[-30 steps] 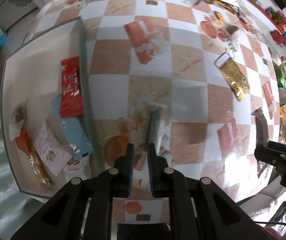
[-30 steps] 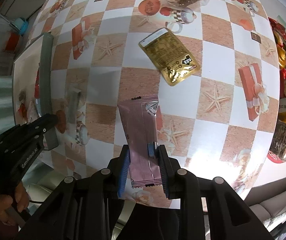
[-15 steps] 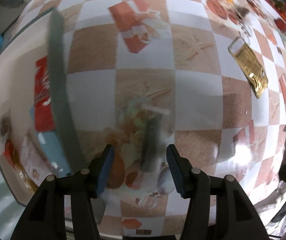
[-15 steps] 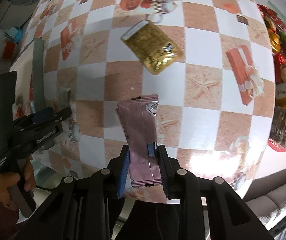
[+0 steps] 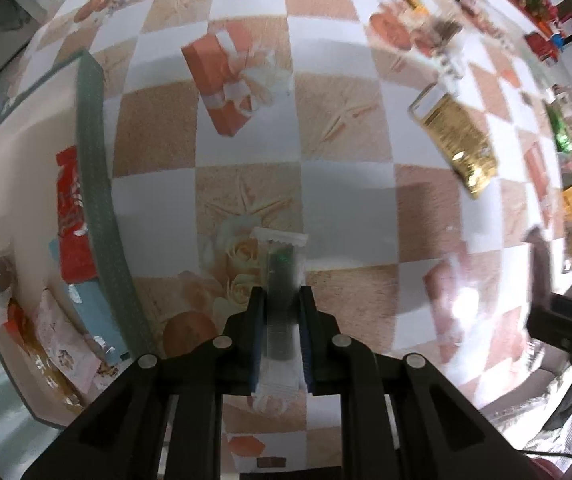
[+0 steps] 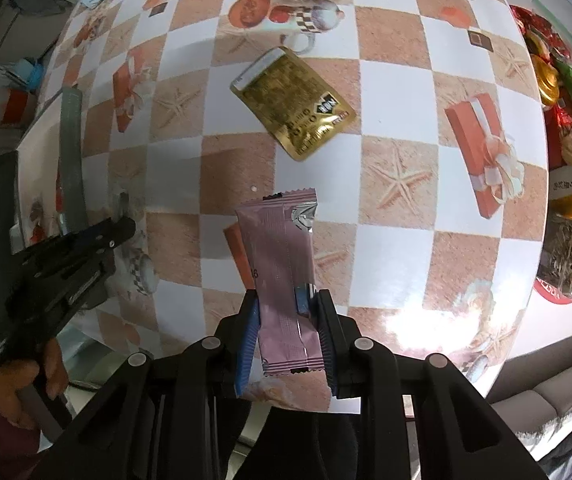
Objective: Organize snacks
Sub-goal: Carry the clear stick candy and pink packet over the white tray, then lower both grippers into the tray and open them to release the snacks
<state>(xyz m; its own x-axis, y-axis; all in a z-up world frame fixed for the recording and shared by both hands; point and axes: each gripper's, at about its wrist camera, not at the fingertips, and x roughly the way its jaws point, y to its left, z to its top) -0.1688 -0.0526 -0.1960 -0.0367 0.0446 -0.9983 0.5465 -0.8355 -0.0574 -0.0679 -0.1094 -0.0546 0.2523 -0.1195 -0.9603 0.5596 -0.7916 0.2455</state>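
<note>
Left wrist view: left gripper [image 5: 280, 326] pointing straight down at checkered tablecloth [image 5: 349, 208]; jaws just closed, now pinching clear-wrapped snack bar [image 5: 282, 280] with dark filling; bar lying lengthwise between the pads, crimped end sticking out ahead; grey-rimmed tray [image 5: 94, 184] at left, holding red packet [image 5: 70, 216], blue packet [image 5: 94, 316] and pale patterned packet [image 5: 62, 344]; gold pouch [image 5: 455, 140] flat on cloth, well apart to the right; edges blurred.

Right wrist view: right gripper [image 6: 286, 320] clamped on pink wrapper [image 6: 282, 264], held upright above the cloth, upper corner folded to show silver lining; gold pouch [image 6: 297, 108] flat on cloth beyond it; left gripper [image 6: 66, 256] at left edge with hand [image 6: 26, 384] on its handle, tip near tray rim [image 6: 70, 152]; jar of dark strands [image 6: 565, 256] with yellow lid and heap of mixed snacks [image 6: 557, 80] at right edge.
</note>
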